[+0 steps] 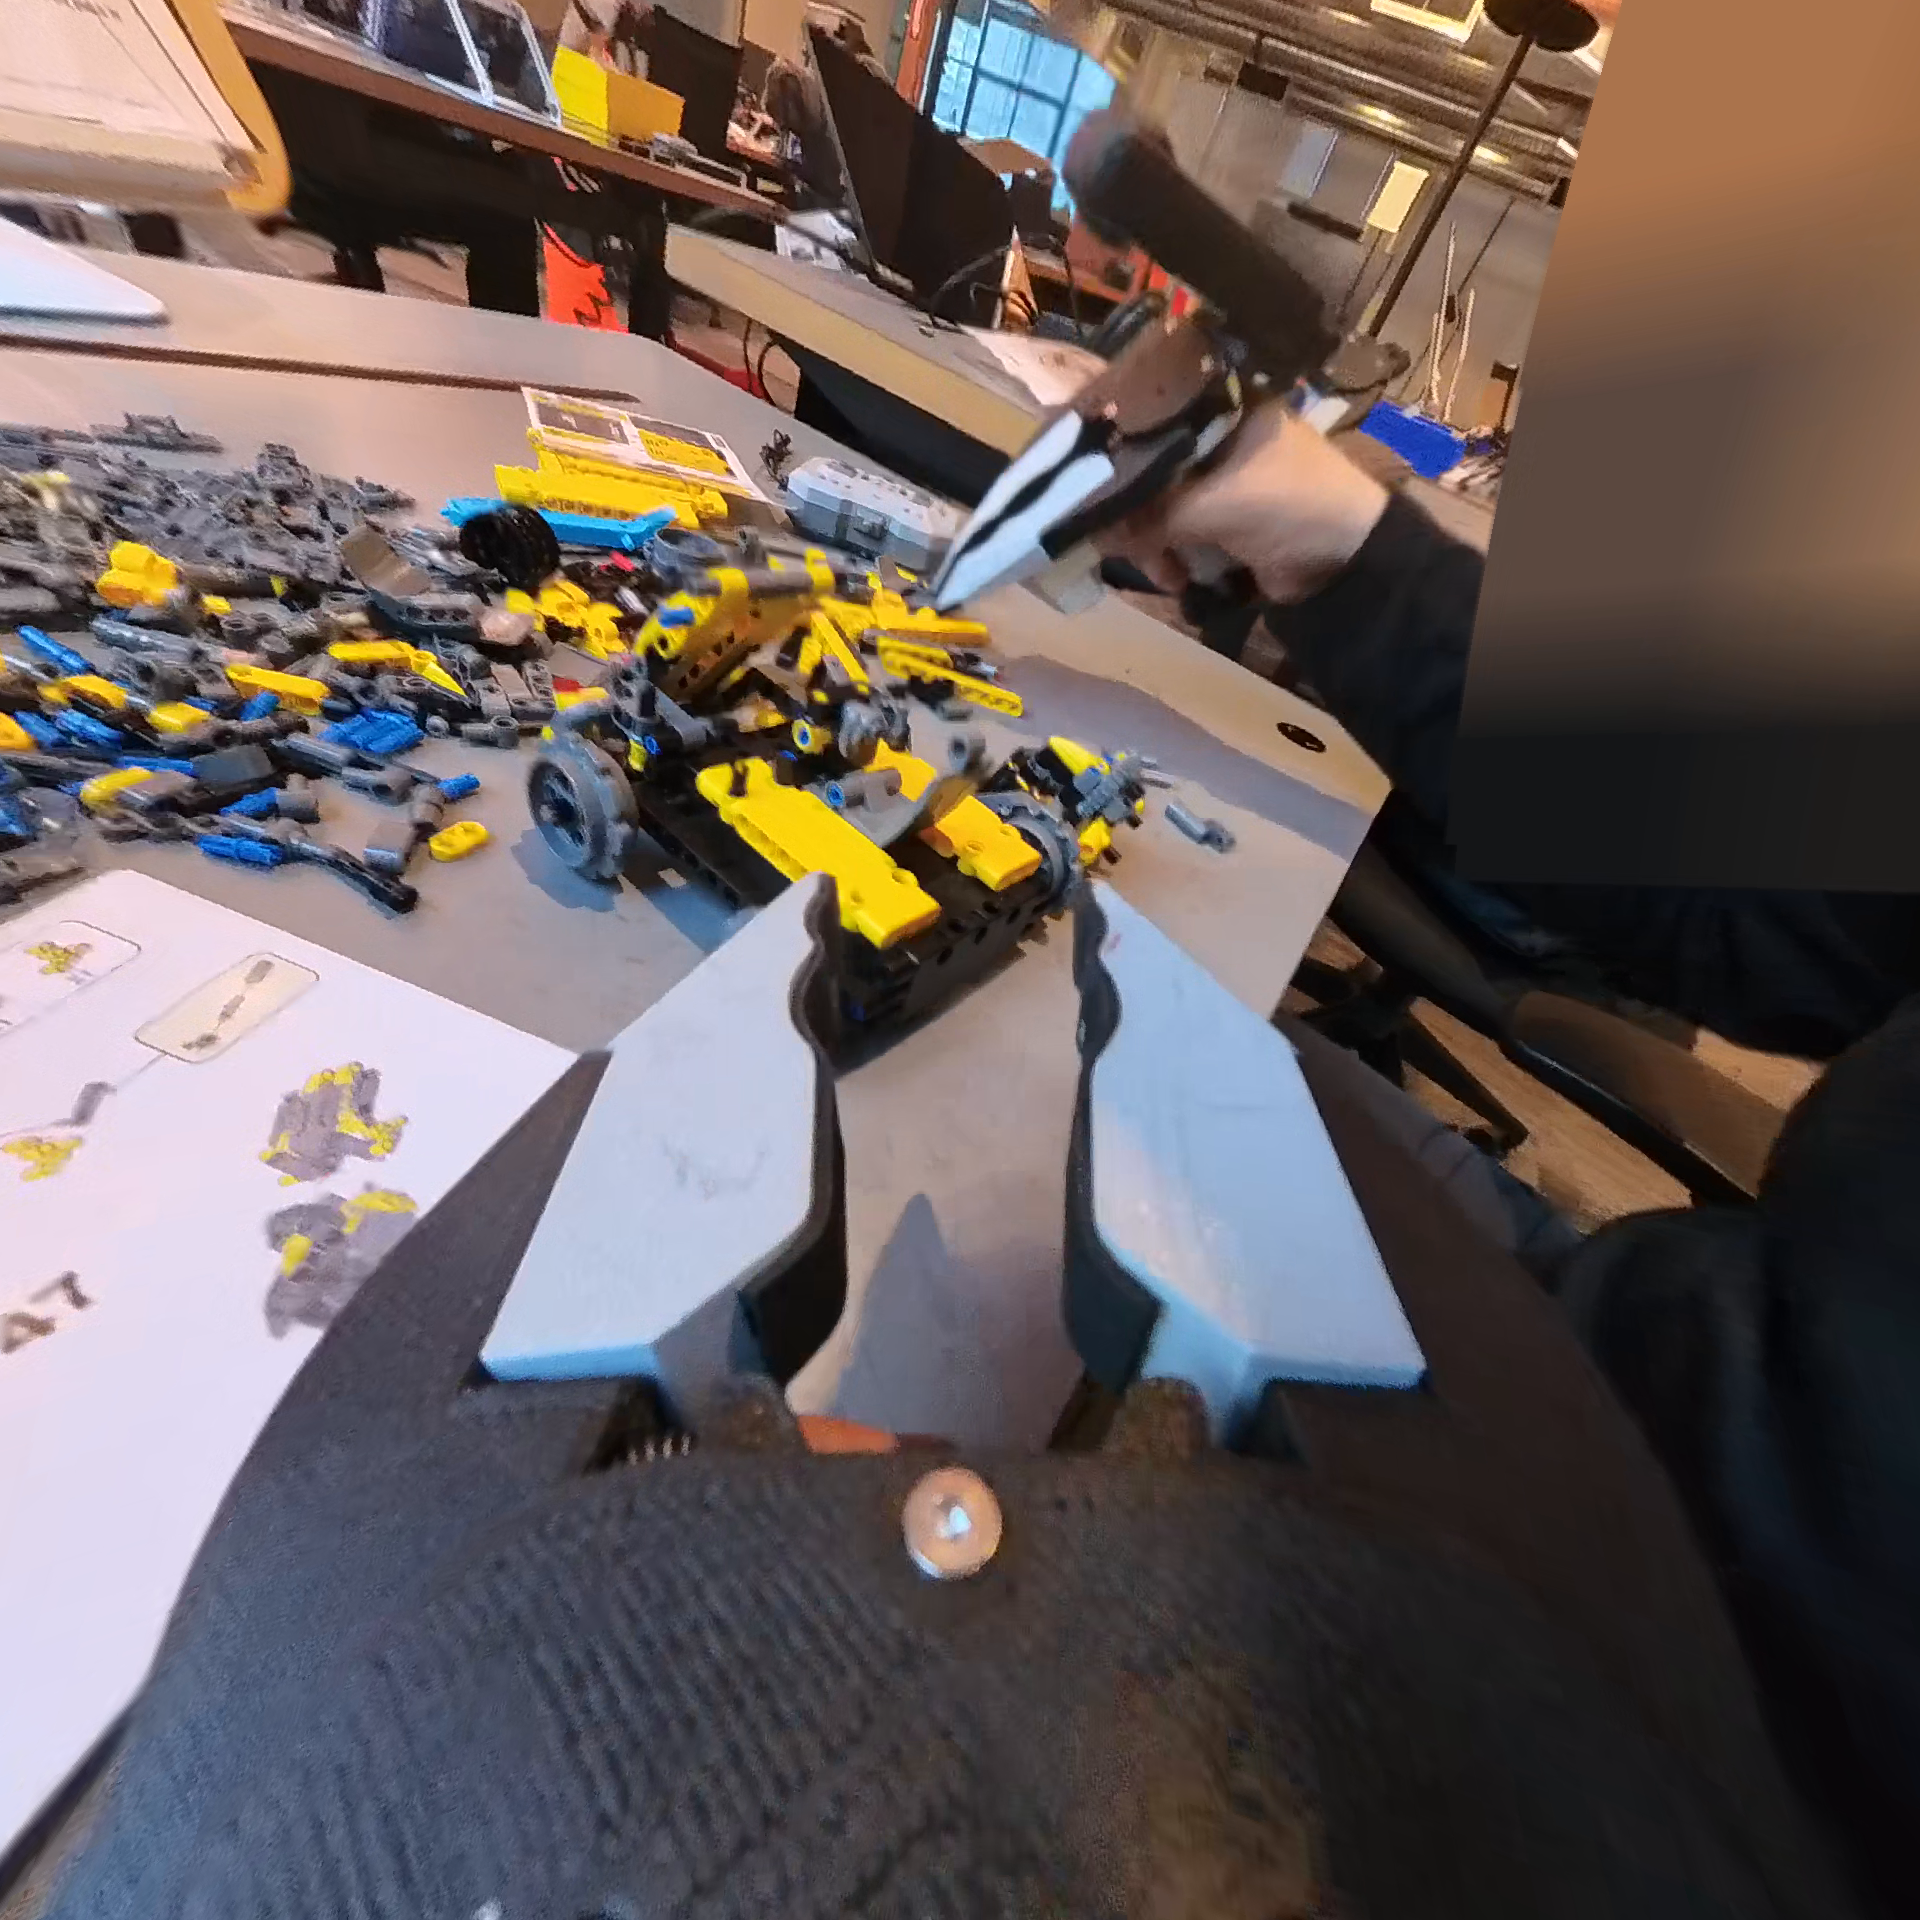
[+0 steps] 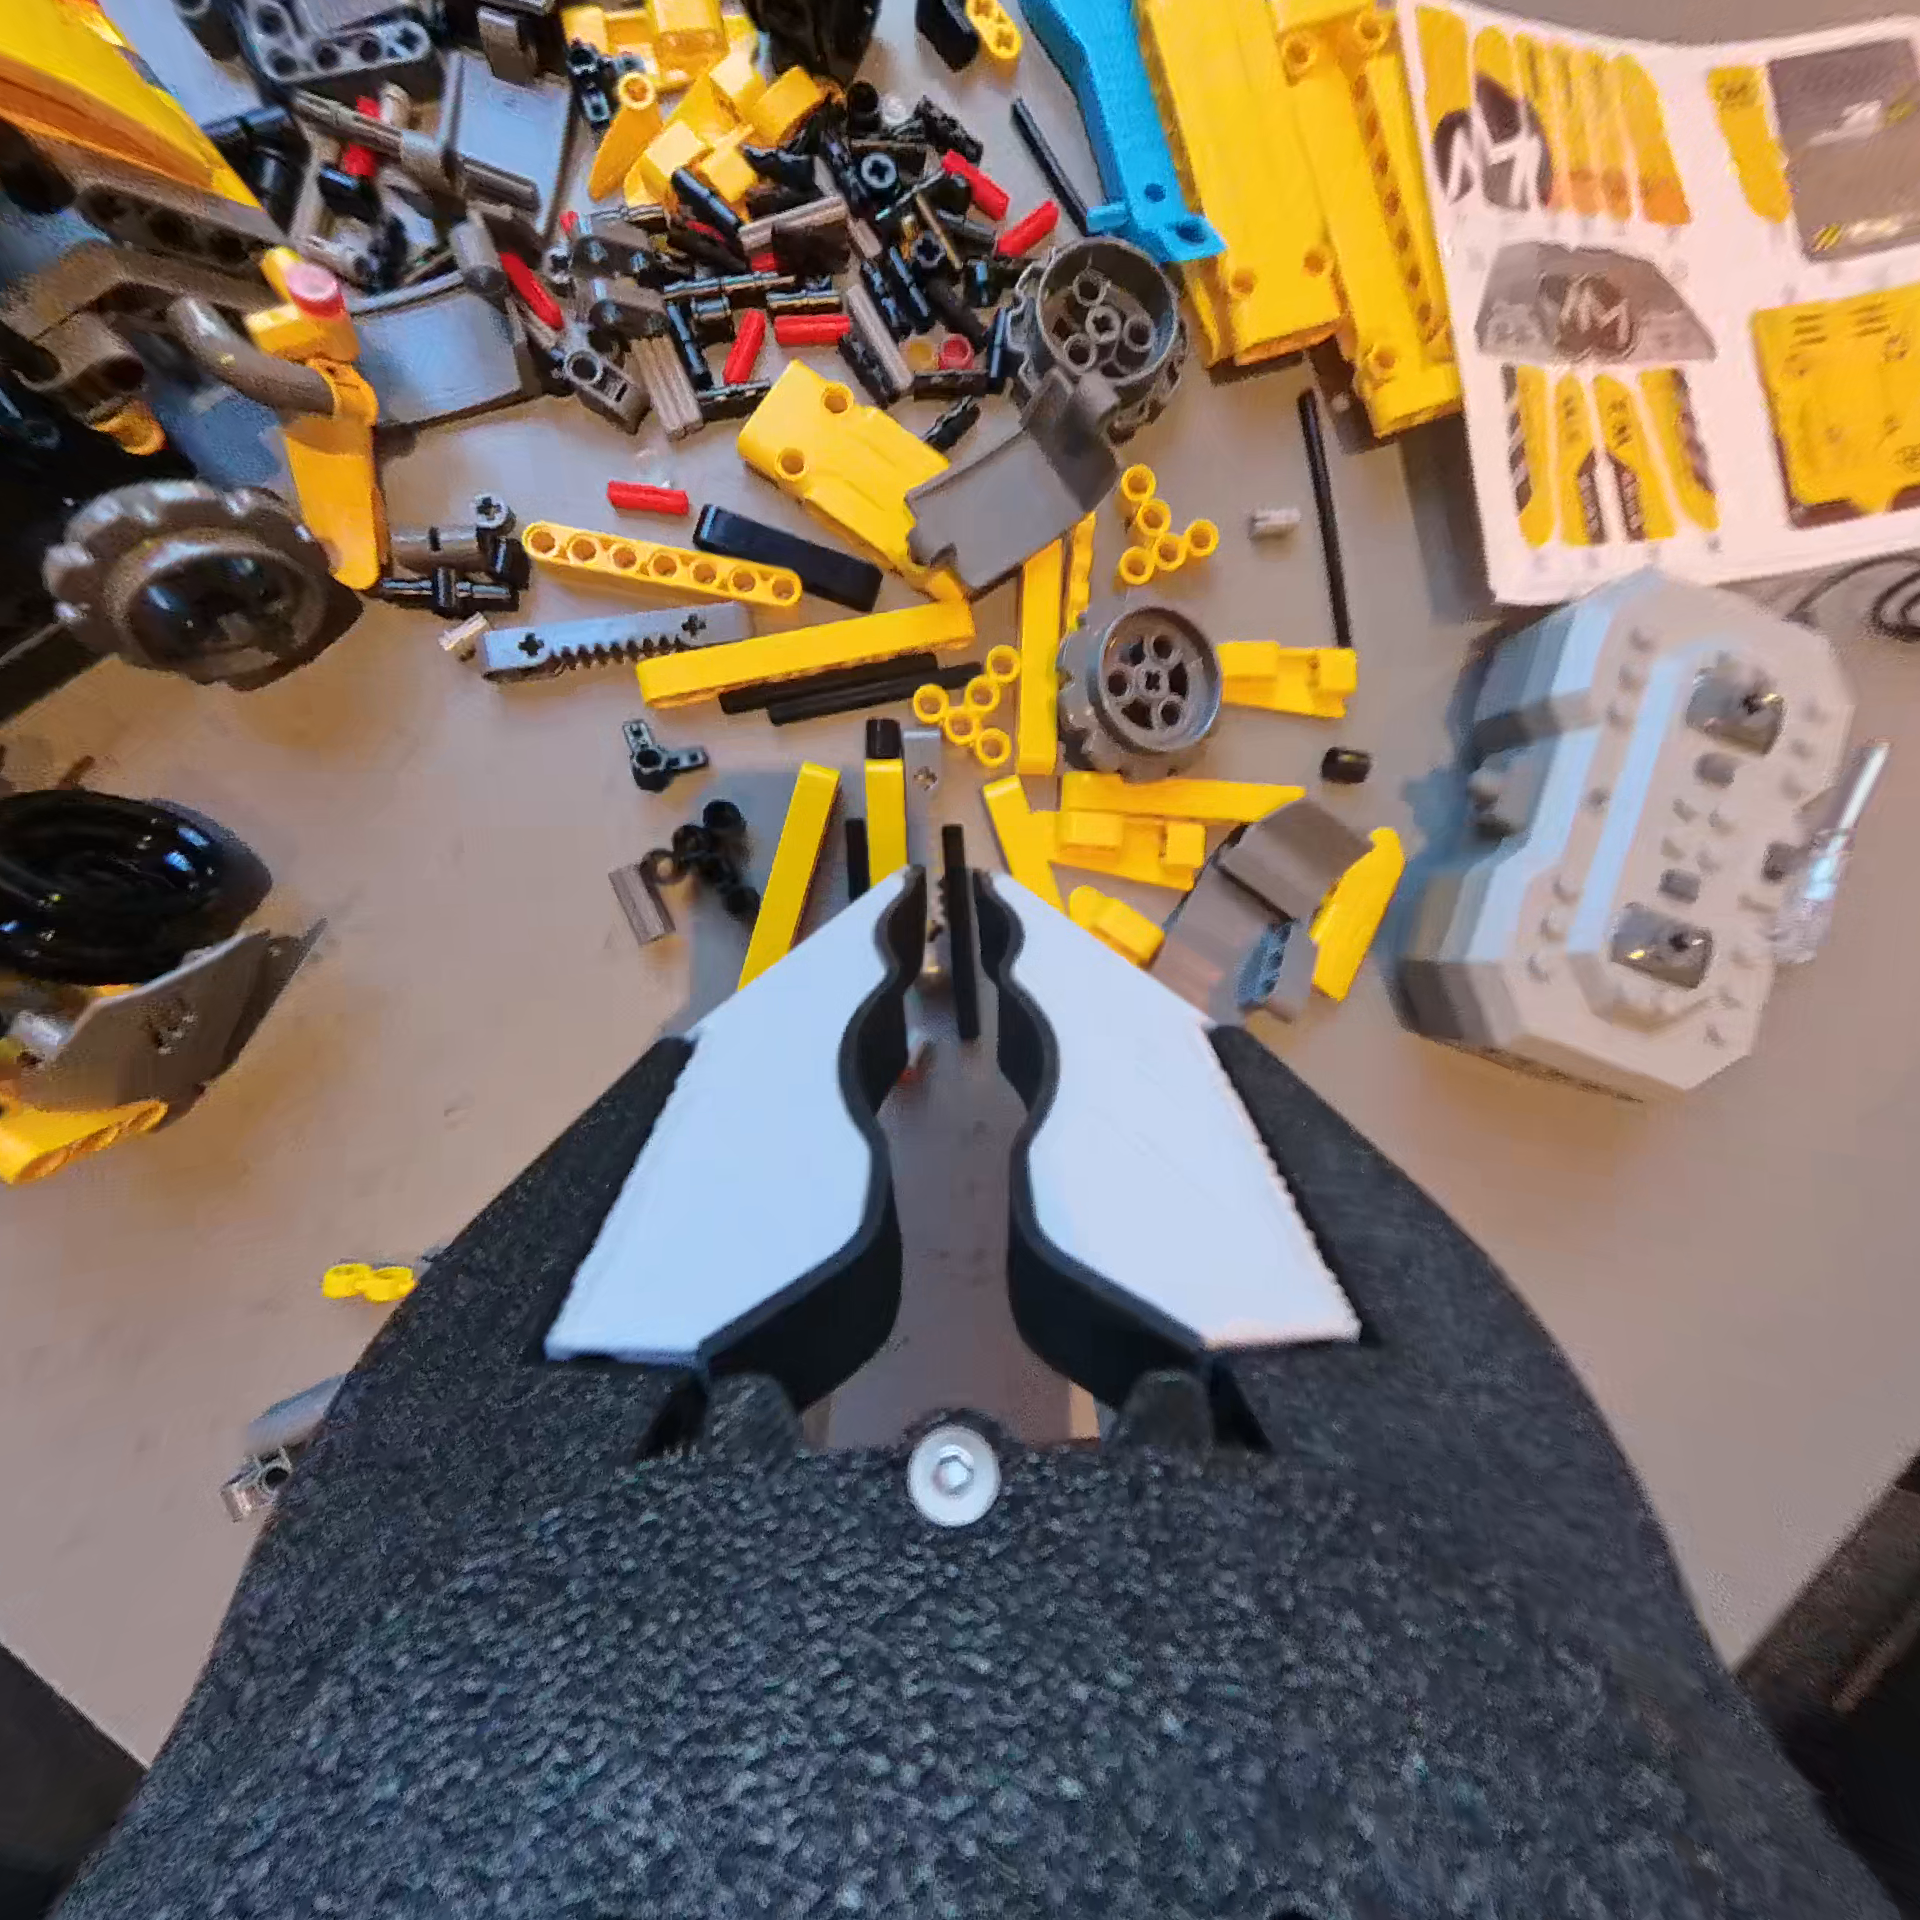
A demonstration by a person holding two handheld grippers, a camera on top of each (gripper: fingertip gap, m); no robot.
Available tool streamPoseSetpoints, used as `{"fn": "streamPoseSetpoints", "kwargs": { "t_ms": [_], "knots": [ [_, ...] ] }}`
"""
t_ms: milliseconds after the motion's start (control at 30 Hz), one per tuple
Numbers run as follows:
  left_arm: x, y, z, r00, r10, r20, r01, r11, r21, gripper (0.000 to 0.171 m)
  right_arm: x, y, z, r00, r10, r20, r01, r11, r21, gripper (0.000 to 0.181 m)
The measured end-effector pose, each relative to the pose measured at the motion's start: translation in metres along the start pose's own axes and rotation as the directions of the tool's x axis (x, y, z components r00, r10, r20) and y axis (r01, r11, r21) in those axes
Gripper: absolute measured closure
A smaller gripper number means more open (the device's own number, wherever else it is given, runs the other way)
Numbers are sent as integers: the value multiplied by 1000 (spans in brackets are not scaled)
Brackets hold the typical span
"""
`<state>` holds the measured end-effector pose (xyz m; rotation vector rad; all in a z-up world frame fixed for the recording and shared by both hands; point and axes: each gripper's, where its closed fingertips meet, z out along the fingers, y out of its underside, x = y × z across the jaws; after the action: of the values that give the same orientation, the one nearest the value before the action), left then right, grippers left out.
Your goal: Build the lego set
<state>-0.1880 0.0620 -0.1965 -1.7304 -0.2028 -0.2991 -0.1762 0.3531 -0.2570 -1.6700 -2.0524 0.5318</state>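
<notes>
My left gripper [image 1: 951,914] is closed around the near end of a black and yellow brick vehicle [image 1: 810,821] that stands on the grey table [image 1: 520,935]. Its two pads sit against the black chassis on either side. My right gripper [image 2: 951,883] points down into loose parts, its fingers nearly together on a thin black axle [image 2: 958,935]. A grey toothed rack [image 2: 923,790] lies beside the axle between the same pads. In the left wrist view the right gripper [image 1: 951,597] has its tip at the pile behind the vehicle.
Loose yellow, black, grey and blue parts [image 1: 260,665] cover the table. A grey battery box [image 2: 1631,831] and a sticker sheet [image 2: 1683,291] lie to the right. A grey wheel hub [image 2: 1143,691] lies ahead. An instruction booklet [image 1: 156,1091] lies at the left. The table edge [image 1: 1340,831] is at the right. Tip to tip, the grippers are about 30 centimeters apart.
</notes>
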Motion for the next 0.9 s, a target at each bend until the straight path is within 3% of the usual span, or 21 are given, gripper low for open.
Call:
{"fn": "streamPoseSetpoints", "kwargs": {
  "t_ms": [133, 300, 433, 633, 767, 900],
  "knots": [
    [-21, -36, -4, 992, 84, 92, -88, 995, 38, 120, 2, 9, -3, 1000, 1, 1, -1, 999, 36, 171],
    [-57, -76, 14, 974, 172, 148, -172, 985, -13, 113, 0, -13, -6, 998, -37, 46, 30, 988, 149, 168],
    [-101, -70, 50, 967, 208, 148, -179, 966, -189, 119, -2, -40, -1, 994, -100, 47, 87, 971, 222, 167],
    [-191, -59, 80, 914, 300, 274, -169, 894, -414, 137, -3, -79, 8, 989, -140, 48, 115, 931, 345, 165],
    [-200, -62, 101, 926, 258, 274, -145, 917, -372, 138, -11, -102, 18, 978, -169, 123, 114, 924, 364, 158],
    [-202, -53, 106, 907, 315, 280, -193, 900, -390, 139, -24, -99, 40, 932, -329, 149, 287, 925, 248, 167]
  ]
}}
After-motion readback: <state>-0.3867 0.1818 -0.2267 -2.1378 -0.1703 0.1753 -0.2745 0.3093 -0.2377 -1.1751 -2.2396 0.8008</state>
